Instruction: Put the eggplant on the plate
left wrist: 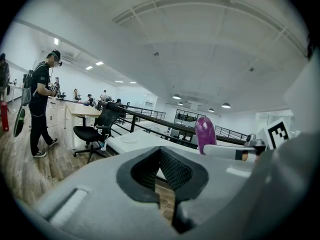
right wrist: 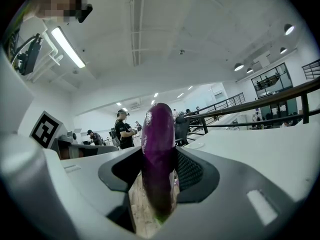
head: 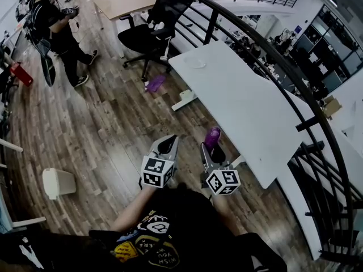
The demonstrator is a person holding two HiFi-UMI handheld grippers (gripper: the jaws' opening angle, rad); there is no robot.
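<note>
A purple eggplant [head: 213, 135] stands upright in my right gripper [head: 211, 147], whose jaws are shut on its lower half, just off the near corner of the white table [head: 244, 112]. In the right gripper view the eggplant [right wrist: 158, 154] fills the gap between the black pads [right wrist: 189, 170]. A small white plate [head: 197, 63] lies at the table's far end, also seen in the left gripper view as a plate [left wrist: 129, 139]. My left gripper [head: 168, 143] hangs beside the right one over the wooden floor, its pads [left wrist: 172, 168] closed together on nothing.
A black office chair [head: 152, 33] stands beyond the table's far end, with a purple object [head: 155, 84] on the floor near it. A dark railing [head: 317, 112] runs along the table's right side. A person [head: 57, 33] stands far left. A white bin [head: 57, 183] sits at my left.
</note>
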